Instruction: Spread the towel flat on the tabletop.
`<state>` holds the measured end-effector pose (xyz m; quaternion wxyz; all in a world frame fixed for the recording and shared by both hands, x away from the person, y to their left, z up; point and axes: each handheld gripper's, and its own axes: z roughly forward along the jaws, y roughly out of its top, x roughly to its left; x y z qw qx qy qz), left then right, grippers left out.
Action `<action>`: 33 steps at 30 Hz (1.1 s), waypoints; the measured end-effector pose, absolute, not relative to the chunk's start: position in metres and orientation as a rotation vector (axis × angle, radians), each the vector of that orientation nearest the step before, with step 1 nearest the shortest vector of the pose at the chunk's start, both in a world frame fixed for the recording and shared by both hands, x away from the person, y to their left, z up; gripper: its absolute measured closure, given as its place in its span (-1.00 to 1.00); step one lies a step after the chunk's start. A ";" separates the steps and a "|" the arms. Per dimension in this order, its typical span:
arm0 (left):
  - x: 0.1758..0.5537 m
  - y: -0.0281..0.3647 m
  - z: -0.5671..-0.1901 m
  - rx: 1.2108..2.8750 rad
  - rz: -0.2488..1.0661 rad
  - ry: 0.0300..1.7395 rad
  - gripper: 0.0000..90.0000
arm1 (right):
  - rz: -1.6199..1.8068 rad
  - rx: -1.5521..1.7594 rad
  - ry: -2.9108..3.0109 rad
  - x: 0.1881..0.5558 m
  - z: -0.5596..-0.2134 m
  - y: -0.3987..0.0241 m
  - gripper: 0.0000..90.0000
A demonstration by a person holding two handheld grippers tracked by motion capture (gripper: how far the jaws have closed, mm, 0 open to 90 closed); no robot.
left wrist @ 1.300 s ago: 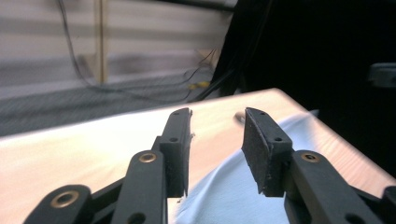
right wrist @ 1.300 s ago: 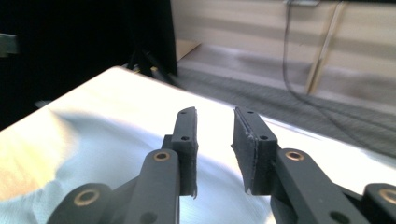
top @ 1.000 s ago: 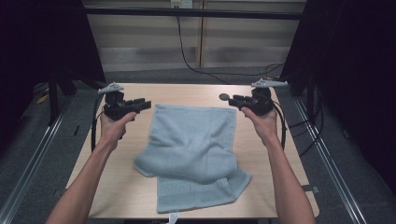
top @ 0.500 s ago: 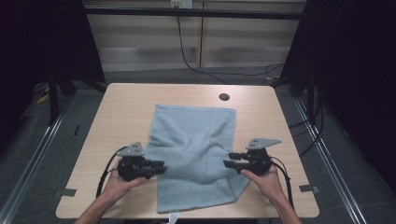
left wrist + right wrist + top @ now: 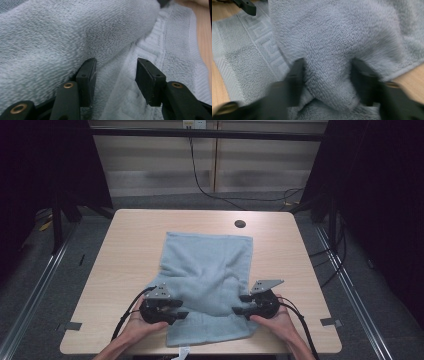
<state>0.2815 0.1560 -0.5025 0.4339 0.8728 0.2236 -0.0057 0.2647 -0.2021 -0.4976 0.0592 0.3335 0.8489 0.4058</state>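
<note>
Pale wood-grain table [image 5: 130, 250] with rounded corners, standing on grey carpet between dark curtained sides; a black cable hangs down the light panelled wall behind. No legible writing anywhere. One dark round grommet hole [image 5: 240, 224] near the far edge. One light blue terry towel [image 5: 207, 270], lying at the table's middle and reaching to the near edge, upper layer bunched over a flat lower layer with a woven key-pattern border; a small white tag pokes out at its near hem. Left gripper [image 5: 179, 309] at the towel's near left edge, jaws just opened, apart, with a fold of towel between them, unpinched. Right gripper [image 5: 240, 304] at the near right edge, jaws just narrowing, straddling a towel fold; blurred, grip cannot be told.
</note>
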 end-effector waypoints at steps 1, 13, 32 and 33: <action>0.279 0.155 -0.502 2.176 -0.026 0.541 0.15 | 1.248 1.005 2.554 0.264 -0.495 -0.203 0.39; 0.266 0.138 -0.505 2.217 0.016 0.443 0.11 | 1.470 1.045 2.346 0.285 -0.452 -0.216 0.89; 0.245 0.171 -0.499 2.226 -0.172 0.367 0.90 | 1.389 1.243 2.199 0.369 -0.450 -0.217 0.77; 0.245 0.174 -0.497 2.205 -0.190 0.375 0.90 | 1.372 1.259 2.205 0.368 -0.454 -0.219 0.71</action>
